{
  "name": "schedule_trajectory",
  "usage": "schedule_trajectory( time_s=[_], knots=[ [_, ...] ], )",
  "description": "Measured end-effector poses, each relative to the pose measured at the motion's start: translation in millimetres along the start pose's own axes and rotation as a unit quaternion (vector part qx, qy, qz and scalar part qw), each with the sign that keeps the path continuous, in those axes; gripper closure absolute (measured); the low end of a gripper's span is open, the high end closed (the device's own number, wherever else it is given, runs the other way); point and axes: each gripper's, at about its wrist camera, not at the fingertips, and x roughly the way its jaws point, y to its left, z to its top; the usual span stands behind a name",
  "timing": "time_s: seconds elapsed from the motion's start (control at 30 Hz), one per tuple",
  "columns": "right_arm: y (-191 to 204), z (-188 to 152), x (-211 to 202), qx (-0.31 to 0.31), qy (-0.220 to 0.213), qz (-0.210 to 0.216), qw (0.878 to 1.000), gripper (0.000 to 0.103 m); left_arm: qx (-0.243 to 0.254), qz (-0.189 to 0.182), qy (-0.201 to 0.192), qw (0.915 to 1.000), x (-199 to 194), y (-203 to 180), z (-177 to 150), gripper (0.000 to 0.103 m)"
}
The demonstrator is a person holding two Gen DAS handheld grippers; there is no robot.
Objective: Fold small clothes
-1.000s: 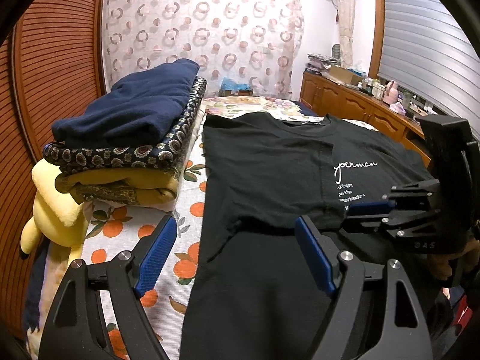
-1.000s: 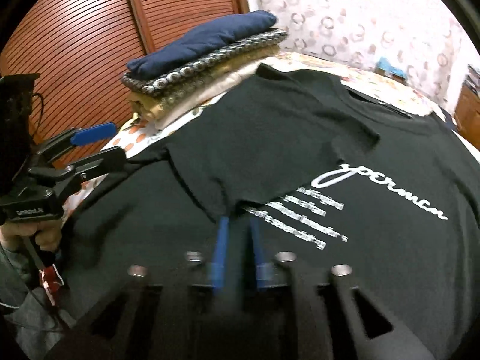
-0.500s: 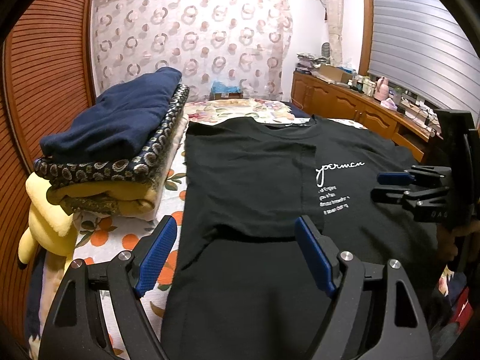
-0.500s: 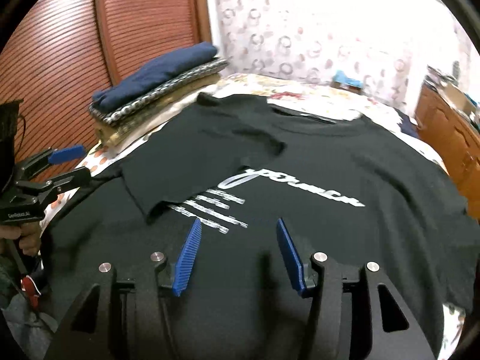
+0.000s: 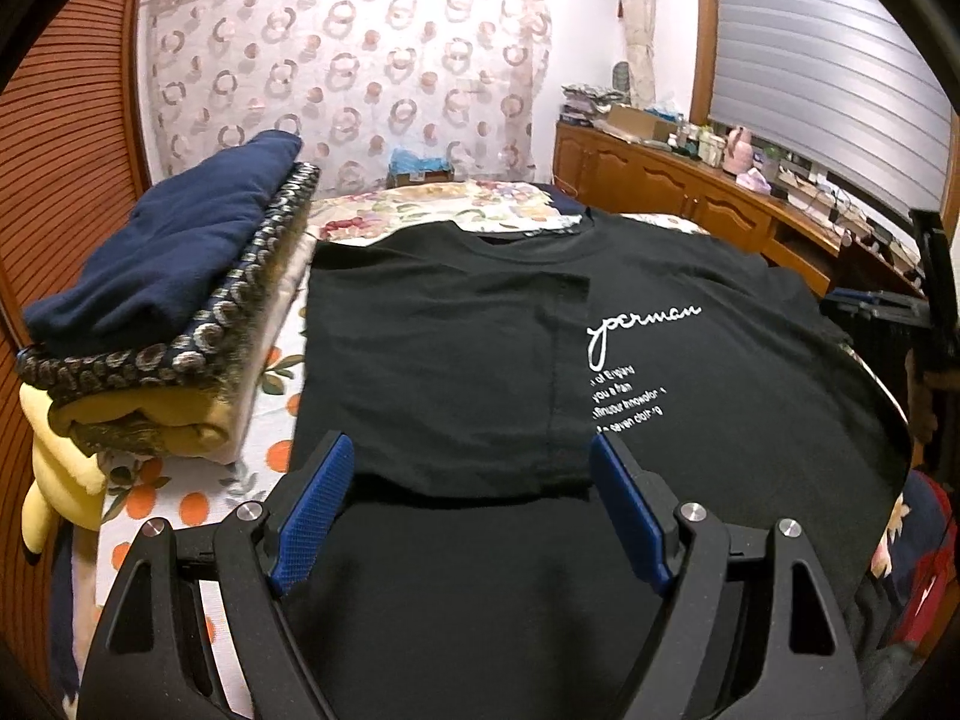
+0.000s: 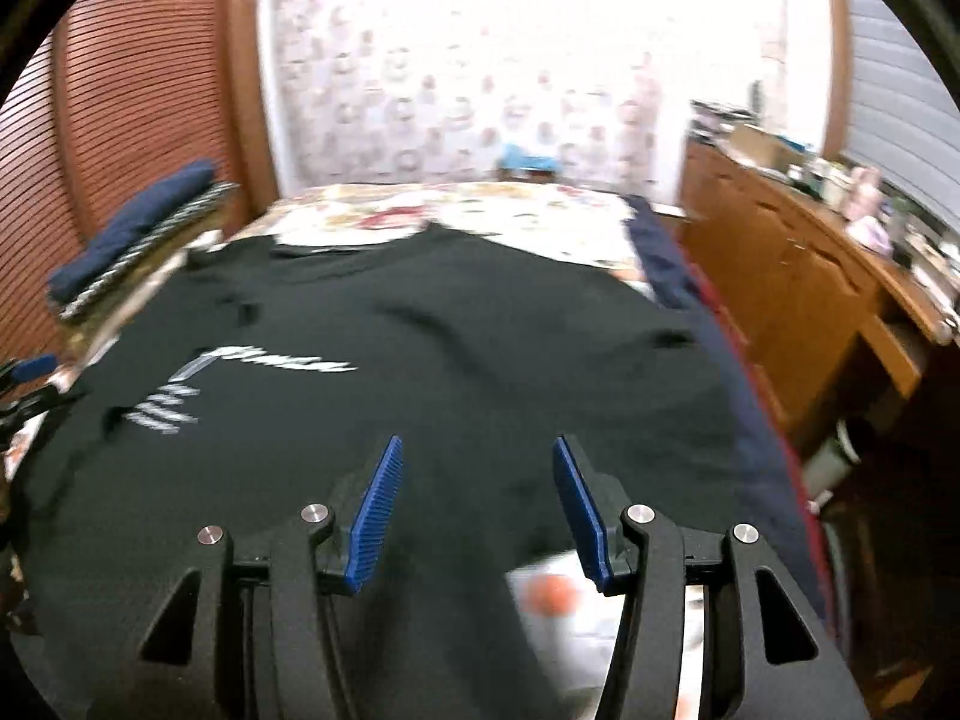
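A black T-shirt [image 5: 456, 348] with white lettering lies flat on the bed, its left side folded in over the middle so that it covers the start of the print. My left gripper [image 5: 471, 441] hovers open over the near edge of that folded flap, nothing between its blue pads. My right gripper [image 6: 477, 441] is open too, above the shirt's [image 6: 420, 360] near right part, its pads clear of the cloth. Each view catches the other gripper at its edge: the right gripper [image 5: 870, 303] and the left gripper [image 6: 30, 372].
A stack of folded clothes topped by a navy piece [image 5: 168, 276] sits left of the shirt, with a yellow plush toy [image 5: 54, 480] below it. The orange-print bedsheet [image 5: 198, 498] shows around the shirt. A wooden cabinet [image 6: 810, 300] runs along the right; slatted doors [image 6: 120, 120] stand at the left.
The right gripper's jaws widened from nearly shut at the folded flap's edge, and it swung away to the shirt's right side. The left gripper drifted slightly right.
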Motion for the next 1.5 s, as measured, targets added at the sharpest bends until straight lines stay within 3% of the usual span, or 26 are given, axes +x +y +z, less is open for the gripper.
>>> schedule_trajectory(
  time_s=[0.23,0.5,0.6,0.73,0.87,0.97,1.27,1.37,1.5],
  knots=[
    [-46.7,-11.3,10.1,0.047,0.032,-0.057,0.997,0.049,0.016,-0.015,0.024,0.9995,10.3,-13.9,1.3,0.021],
    [-45.0,-11.8,16.5,0.096,0.063,-0.042,0.993,0.049,0.032,-0.028,0.057,0.9975,24.5,-26.8,2.0,0.021],
    [-55.6,-7.1,15.0,0.090,0.076,-0.059,0.991,0.049,0.037,-0.029,0.050,0.9977,23.0,-31.2,10.5,0.021],
    [-78.5,-2.0,19.0,0.099,0.075,-0.048,0.991,0.052,0.046,-0.036,0.047,0.9972,28.5,-36.1,21.9,0.021],
    [-85.6,-4.6,25.7,0.101,0.062,-0.018,0.993,0.083,0.053,-0.035,0.058,0.9963,41.2,-38.6,24.7,0.021],
    [-84.9,-7.9,24.8,0.083,0.052,-0.046,0.994,0.098,0.053,-0.032,0.067,0.9958,49.4,-38.1,22.0,0.021],
    [-75.5,3.0,1.3,0.057,-0.014,-0.027,0.998,0.100,0.044,-0.024,0.105,0.9932,68.4,-34.1,15.6,0.021],
    [-61.9,16.2,-5.6,0.037,-0.035,-0.012,0.999,0.100,0.052,-0.024,0.113,0.9919,71.7,-38.2,14.4,0.013],
    [-31.2,31.4,-8.9,-0.003,-0.056,0.015,0.998,0.100,0.056,-0.026,0.114,0.9916,72.9,-39.4,13.7,0.010]
  ],
)
